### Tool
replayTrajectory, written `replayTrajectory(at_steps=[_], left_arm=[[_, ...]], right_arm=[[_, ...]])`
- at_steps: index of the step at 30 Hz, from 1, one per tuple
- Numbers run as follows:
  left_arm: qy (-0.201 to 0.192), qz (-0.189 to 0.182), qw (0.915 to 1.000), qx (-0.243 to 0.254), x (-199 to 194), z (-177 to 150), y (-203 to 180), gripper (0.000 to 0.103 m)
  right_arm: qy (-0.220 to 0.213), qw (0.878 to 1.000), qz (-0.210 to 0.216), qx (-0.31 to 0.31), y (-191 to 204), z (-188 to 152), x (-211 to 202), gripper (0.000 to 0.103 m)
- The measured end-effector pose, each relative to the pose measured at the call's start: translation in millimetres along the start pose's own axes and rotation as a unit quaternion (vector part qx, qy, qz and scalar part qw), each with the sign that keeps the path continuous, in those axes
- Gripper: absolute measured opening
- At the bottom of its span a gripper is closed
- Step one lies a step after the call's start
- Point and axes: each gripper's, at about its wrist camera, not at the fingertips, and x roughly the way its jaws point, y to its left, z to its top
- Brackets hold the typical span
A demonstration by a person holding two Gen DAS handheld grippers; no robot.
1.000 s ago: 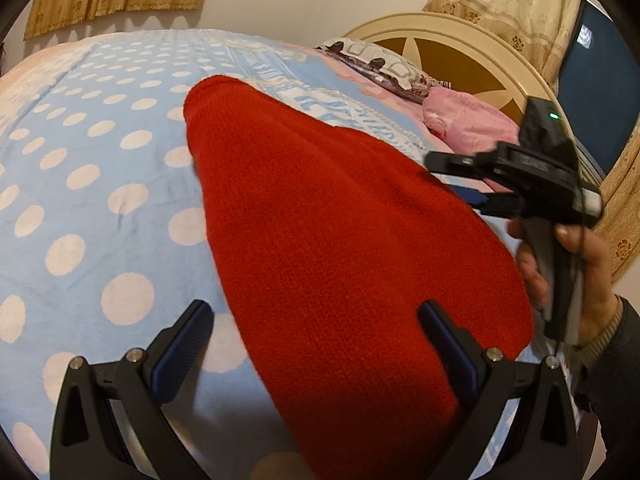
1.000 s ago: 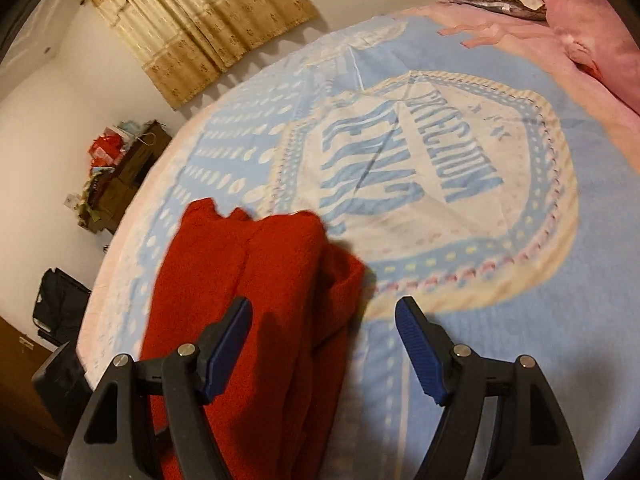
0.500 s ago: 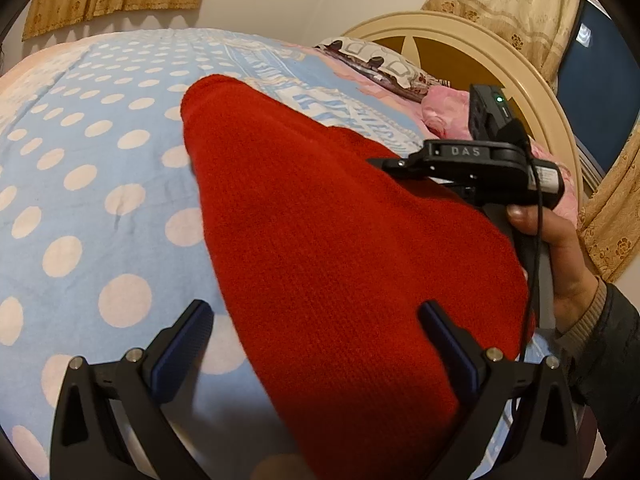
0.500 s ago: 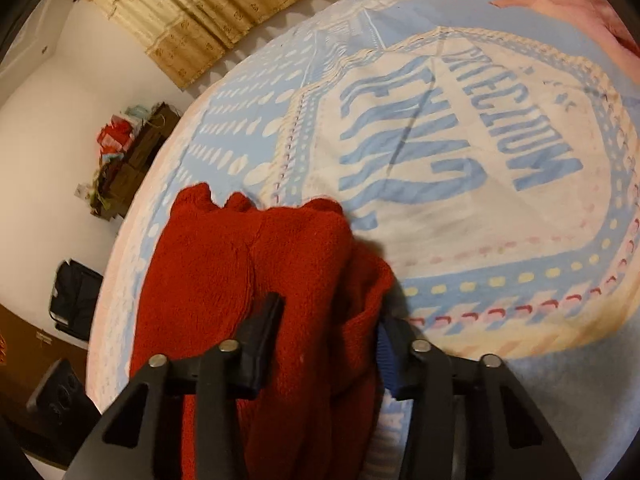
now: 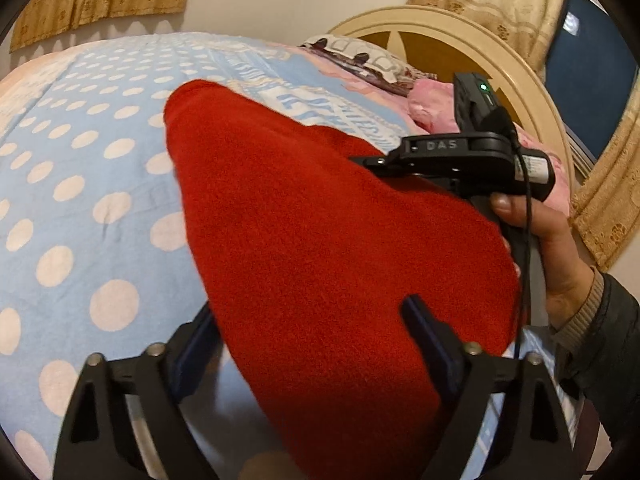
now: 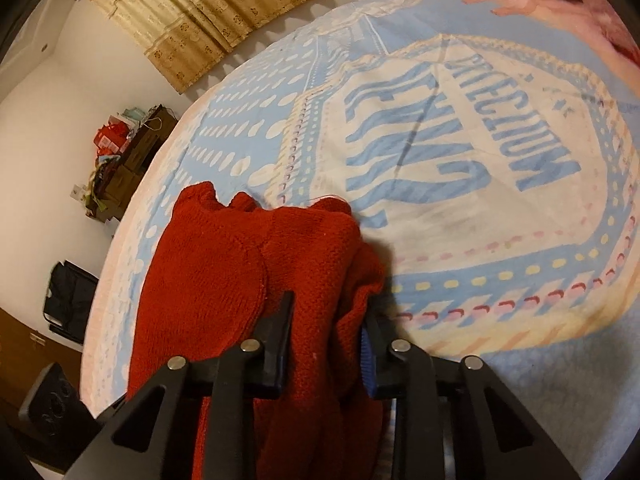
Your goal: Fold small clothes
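A red knitted garment [image 5: 320, 220] lies on the blue bedspread [image 5: 80, 200], which has white dots. My left gripper [image 5: 310, 308] straddles the garment's near end. Its jaws are closing but still wide: the left finger is at the cloth's left edge and the right finger rests on top of it. In the right wrist view, my right gripper [image 6: 328, 308] has its jaws closing on a bunched fold at the right edge of the red garment [image 6: 208, 264], and the pads press the cloth. The left wrist view shows the right gripper [image 5: 372, 162] from the side, held by a hand [image 5: 552, 248].
A cream round headboard [image 5: 440, 28], a patterned pillow [image 5: 360, 56] and a pink pillow [image 5: 432, 104] are at the far end of the bed. The printed centre of the bedspread [image 6: 480, 200] stretches right of the garment. A cluttered cabinet [image 6: 120, 160] and a black bag [image 6: 68, 300] stand beyond the bed's left edge.
My right gripper has moved in over the garment's right edge and its jaws have come together on a fold. My left gripper's jaws have narrowed slightly in place.
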Motion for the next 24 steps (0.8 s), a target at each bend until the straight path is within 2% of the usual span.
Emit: replayTrajectory(at_steps=[3,5,9,16,24], left_arm=[[-0.003,-0.011,0.9999,-0.001,-1.8,0.4,2.0,0.077],[-0.013,-0.011,0.9998,0.008,-6.8,0.8,-0.5,0.062],[-0.020,-0.006,0.9996,0.020,-17.2,2.3,-5.8,0.050],[-0.018,0.007,0.9994,0.030,-39.3,3.9,-6.9,0.047],[-0.035,0.033,0.9982,0.034,-81.9,-11.4,0.4,0.047]], right_arm=[[-0.008,1.000,-0.002,-0.004,3.3,-1.6,-3.8,0.026],[-0.015,1.000,0.002,-0.003,5.4,-2.6,-7.7,0.025],[-0.029,0.999,0.013,-0.003,12.1,-5.2,-19.0,0.024],[-0.037,0.999,0.036,-0.015,35.6,-14.2,-34.5,0.024],[-0.032,0.996,0.076,-0.036,82.4,-32.0,-33.6,0.023]])
